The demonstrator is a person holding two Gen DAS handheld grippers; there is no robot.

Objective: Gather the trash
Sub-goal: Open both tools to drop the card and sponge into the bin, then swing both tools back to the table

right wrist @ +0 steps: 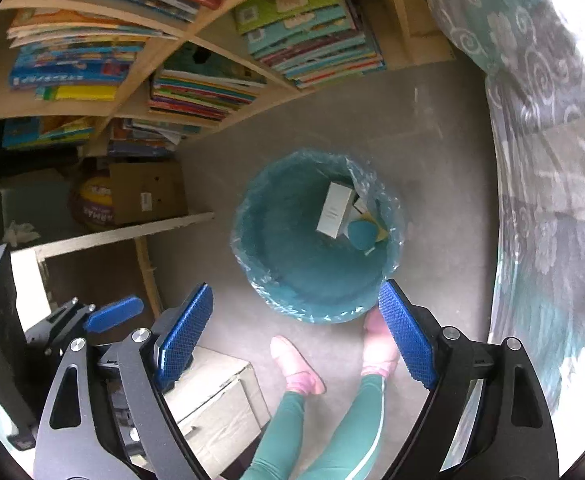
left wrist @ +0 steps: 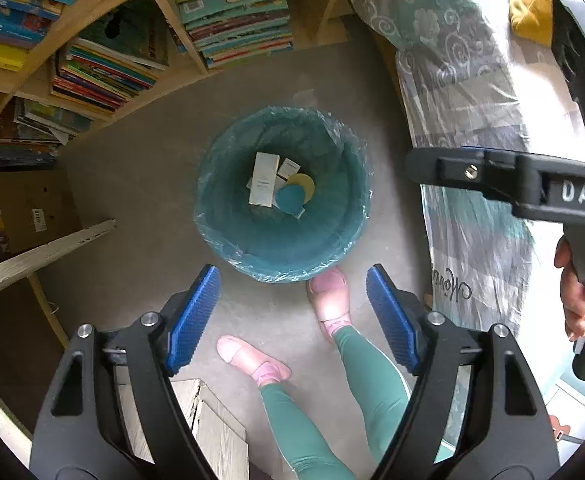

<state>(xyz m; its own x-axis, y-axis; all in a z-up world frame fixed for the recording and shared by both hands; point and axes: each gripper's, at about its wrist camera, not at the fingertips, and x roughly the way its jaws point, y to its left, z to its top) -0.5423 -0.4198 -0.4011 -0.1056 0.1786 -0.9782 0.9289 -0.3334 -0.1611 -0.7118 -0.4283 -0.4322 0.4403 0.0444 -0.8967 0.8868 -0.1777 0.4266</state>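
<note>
A teal bin [left wrist: 220,208] [right wrist: 292,280] lined with a clear plastic bag stands on the grey floor. At its bottom lie white boxes [left wrist: 263,179] [right wrist: 334,210], a teal disc [left wrist: 290,198] [right wrist: 362,234] and a yellow disc [left wrist: 306,184]. My left gripper [left wrist: 292,316] hangs above the bin's near side, open, with nothing between its blue pads [left wrist: 192,320]. My right gripper [right wrist: 298,336] is also open and empty above the bin's near rim. In the left wrist view the right gripper's body [left wrist: 532,188] crosses the right edge, held by a hand [left wrist: 576,292].
The person's pink shoes [left wrist: 328,300] [right wrist: 296,364] and green trouser legs stand just in front of the bin. Wooden shelves of books [left wrist: 104,68] [right wrist: 200,88] fill the far side. A patterned bedspread [left wrist: 464,120] [right wrist: 548,140] runs along the right. A cardboard box [right wrist: 148,192] and a wooden stool [right wrist: 212,392] are left.
</note>
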